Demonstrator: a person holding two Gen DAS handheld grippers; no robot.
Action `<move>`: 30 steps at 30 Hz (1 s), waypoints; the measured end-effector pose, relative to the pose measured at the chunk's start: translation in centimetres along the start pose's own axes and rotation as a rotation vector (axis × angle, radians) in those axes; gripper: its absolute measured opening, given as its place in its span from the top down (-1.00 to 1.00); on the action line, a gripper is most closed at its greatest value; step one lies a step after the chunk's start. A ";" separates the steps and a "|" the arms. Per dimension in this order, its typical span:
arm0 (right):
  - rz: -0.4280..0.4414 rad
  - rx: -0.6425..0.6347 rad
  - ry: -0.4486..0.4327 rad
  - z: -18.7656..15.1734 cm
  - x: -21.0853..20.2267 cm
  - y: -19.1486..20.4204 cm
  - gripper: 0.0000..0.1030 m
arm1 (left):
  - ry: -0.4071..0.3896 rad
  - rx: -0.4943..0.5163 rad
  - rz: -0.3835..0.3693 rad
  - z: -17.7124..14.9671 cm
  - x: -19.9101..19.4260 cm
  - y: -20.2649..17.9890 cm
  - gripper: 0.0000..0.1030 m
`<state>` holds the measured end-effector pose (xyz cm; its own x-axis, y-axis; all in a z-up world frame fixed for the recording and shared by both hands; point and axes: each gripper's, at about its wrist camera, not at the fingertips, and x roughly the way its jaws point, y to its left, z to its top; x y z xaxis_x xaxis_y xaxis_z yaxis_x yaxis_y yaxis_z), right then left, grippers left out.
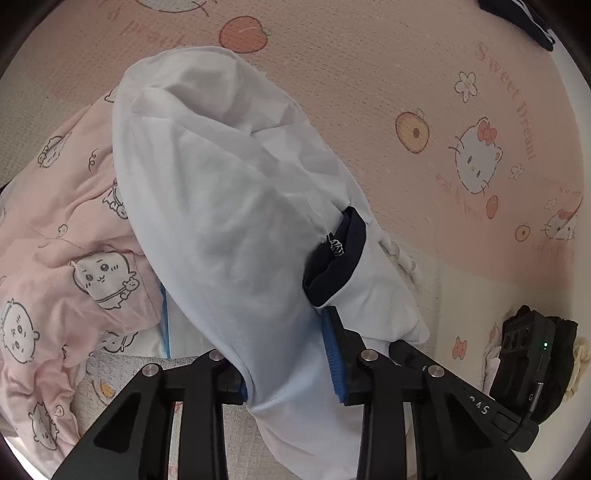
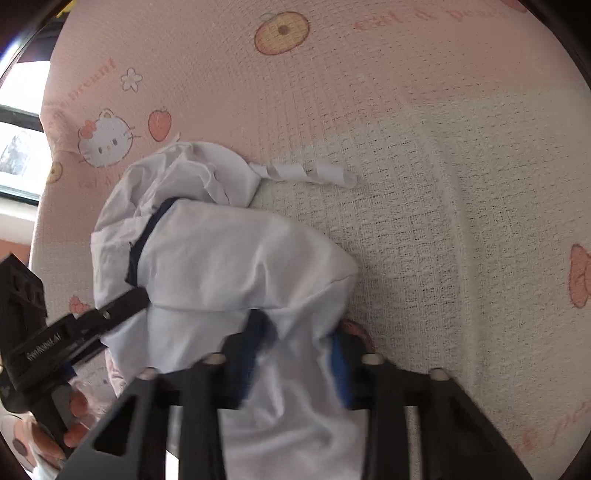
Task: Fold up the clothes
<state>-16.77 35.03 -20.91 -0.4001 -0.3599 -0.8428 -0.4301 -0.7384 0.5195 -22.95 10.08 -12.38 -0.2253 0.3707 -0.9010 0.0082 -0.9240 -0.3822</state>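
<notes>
A big pink bed sheet point(image 1: 369, 92) with cat faces and fruit on it lies under everything. A cream patch of the sheet sits just beside my white garment point(image 1: 221, 206), on its right in the right wrist view.

The white garment is the thing I am folding. It lies bunched up on the sheet, in a long lump. A dark blue trim point(image 1: 338, 254) runs along one edge of it. A thin white twisted strip point(image 2: 306, 171) sticks out from the far end of the garment and lies on the cream patch.

To the left of the white garment, in my left wrist view, there is a pile of pink cloth with little cartoon faces point(image 1: 62, 258). It touches the garment's side.

A small dark piece of cloth point(image 1: 524, 18) lies far from the garment, at the top edge of the sheet.

My left gripper point(image 1: 291, 354) is squeezed tight on the near end of the white garment. The cloth fills the gap between its blue pads.

My right gripper point(image 2: 291, 358) is also squeezed on the white garment, a little blurry, with cloth bunched between its pads.
</notes>
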 end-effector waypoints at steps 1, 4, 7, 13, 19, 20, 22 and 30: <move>0.002 -0.003 -0.003 -0.1 -0.1 0.0 0.63 | -0.004 0.006 -0.004 0.0 -0.2 0.0 0.54; -0.001 -0.013 -0.028 -0.5 -0.8 0.1 0.72 | -0.021 0.032 -0.004 -0.1 -0.8 -0.3 0.65; -0.032 -0.053 -0.055 -1.1 -1.8 0.7 0.80 | -0.041 0.050 -0.007 -0.3 -1.2 -1.2 0.71; -0.040 -0.052 -0.123 -2.3 -4.9 -0.6 0.86 | -0.068 0.109 -0.015 -0.3 -1.4 -4.1 0.73; -0.036 0.029 -0.213 -4.4 -9.1 -4.8 0.86 | -0.065 0.223 -0.042 -1.4 -0.6 -8.9 0.73; -0.041 0.043 -0.227 -5.1 -9.6 -5.4 0.86 | -0.062 0.252 -0.038 -2.0 -0.6 -9.7 0.73; -0.052 0.070 -0.255 -6.4 -10.7 -6.6 0.86 | -0.053 0.307 -0.044 -3.1 -0.5 -11.2 0.73; -0.038 0.193 -0.365 -11.5 -14.6 -11.2 0.86 | -0.037 0.461 -0.059 -7.3 0.0 -16.3 0.73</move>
<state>3.23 41.99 -16.10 -0.6266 -0.0829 -0.7749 -0.5800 -0.6145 0.5348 -15.98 25.83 -7.63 -0.2466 0.4279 -0.8695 -0.4377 -0.8497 -0.2940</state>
